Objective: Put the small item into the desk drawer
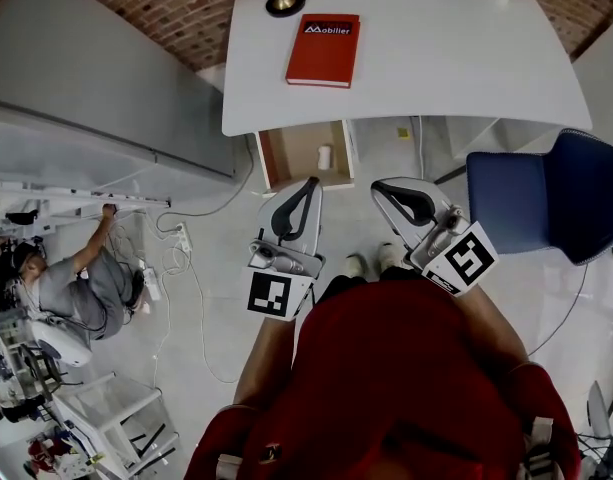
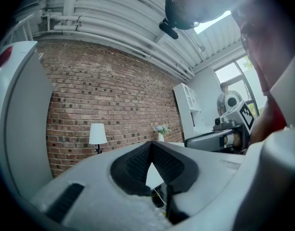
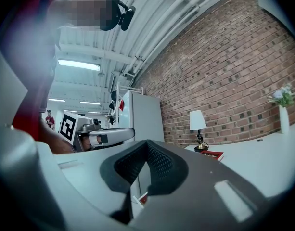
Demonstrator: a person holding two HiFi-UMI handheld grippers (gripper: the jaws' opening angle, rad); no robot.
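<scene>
The white desk has its drawer pulled open below the left end. A small pale item lies inside on the wooden bottom. My left gripper hangs in front of the drawer, a little nearer to me, with its jaws shut and nothing between them. My right gripper is beside it to the right, shut and empty too. In the left gripper view the left gripper points at the brick wall, its tips meeting. The right gripper looks the same in its own view.
A red book and a lamp base sit on the desk. A blue chair stands at the right. On the floor at left are cables, a crouching person and a white rack.
</scene>
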